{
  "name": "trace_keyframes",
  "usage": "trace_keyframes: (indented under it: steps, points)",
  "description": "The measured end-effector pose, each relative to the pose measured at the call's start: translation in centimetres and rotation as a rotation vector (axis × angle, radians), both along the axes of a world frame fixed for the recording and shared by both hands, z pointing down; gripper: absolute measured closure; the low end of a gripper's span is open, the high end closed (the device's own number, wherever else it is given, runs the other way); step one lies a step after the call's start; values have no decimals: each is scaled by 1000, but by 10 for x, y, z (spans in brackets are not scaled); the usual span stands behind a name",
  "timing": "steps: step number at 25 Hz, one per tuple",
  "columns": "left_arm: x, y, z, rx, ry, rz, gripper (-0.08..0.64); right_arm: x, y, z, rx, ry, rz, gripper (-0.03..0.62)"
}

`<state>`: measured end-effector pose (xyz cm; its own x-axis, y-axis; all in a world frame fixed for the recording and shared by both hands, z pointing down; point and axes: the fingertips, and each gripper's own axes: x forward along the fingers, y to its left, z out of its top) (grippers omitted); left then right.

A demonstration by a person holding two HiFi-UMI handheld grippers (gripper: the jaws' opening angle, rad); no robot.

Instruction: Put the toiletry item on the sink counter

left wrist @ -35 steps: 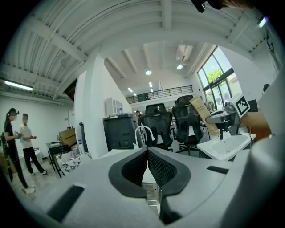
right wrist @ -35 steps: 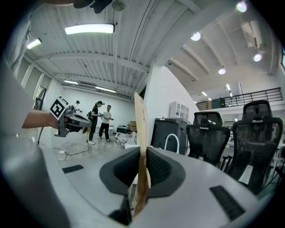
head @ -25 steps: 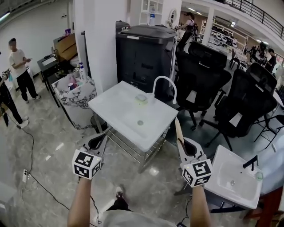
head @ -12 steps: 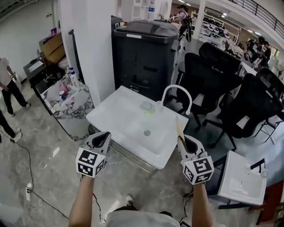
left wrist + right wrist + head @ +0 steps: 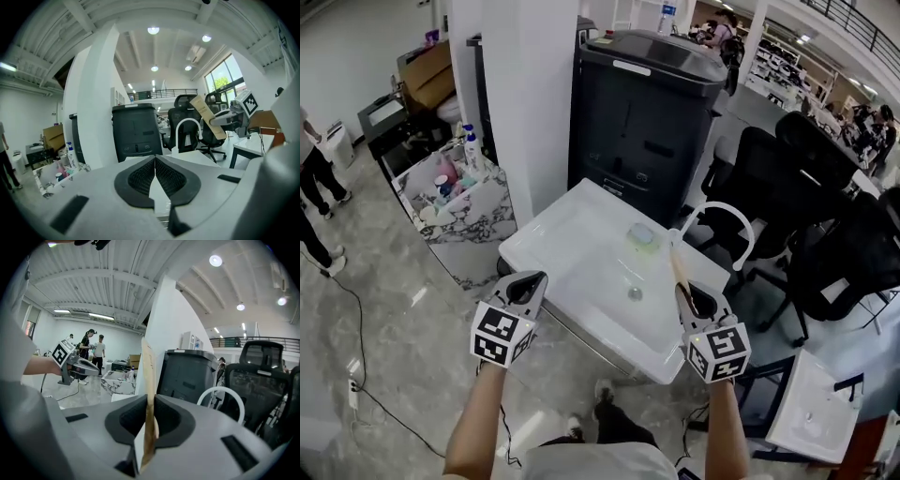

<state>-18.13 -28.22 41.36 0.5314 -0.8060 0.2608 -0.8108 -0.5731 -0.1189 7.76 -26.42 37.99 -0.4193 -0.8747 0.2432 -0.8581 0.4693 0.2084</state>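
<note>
The white sink counter [image 5: 567,246] stands just ahead, with a curved white faucet [image 5: 729,217], a drain [image 5: 634,293] and a small greenish dish [image 5: 642,235]. My right gripper [image 5: 685,292] is shut on a flat tan toiletry packet [image 5: 677,266] that stands upright over the sink's near right edge. The packet [image 5: 148,373] rises between the right gripper's [image 5: 150,401] pads in the right gripper view. My left gripper [image 5: 532,281] hangs at the sink's near left edge, shut and empty; its tips [image 5: 154,158] meet. The tan packet [image 5: 208,117] also shows in the left gripper view.
Behind the sink stands a tall black cabinet [image 5: 652,103] beside a white pillar [image 5: 530,94]. A marble-patterned cart [image 5: 473,208] with bottles is at the left. Black office chairs [image 5: 792,173] crowd the right. A second white sink [image 5: 811,412] sits low right. A person [image 5: 311,183] stands far left.
The sink has come nearer, and both grippers now hang over its near edge. The packet stays clamped in the right gripper; the left stays shut.
</note>
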Motion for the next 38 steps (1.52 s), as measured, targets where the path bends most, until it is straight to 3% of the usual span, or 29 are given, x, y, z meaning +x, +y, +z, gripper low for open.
trace_keyframes:
  steps: [9, 16, 21, 32, 38]
  points:
    - [-44, -77, 47, -100, -16, -103, 549, -40, -122, 66, -115, 79, -86, 560]
    - [-78, -154, 104, -221, -15, -185, 549, -78, -236, 150, -237, 181, -163, 561]
    - [-86, -193, 135, -278, -20, -198, 549, -108, -299, 207, -310, 239, -231, 560]
    - [-106, -233, 191, -381, -29, -244, 549, -145, -358, 327, -487, 395, -345, 547]
    - [-102, -239, 210, -409, -36, -241, 549, -155, -374, 352, -512, 400, -356, 546]
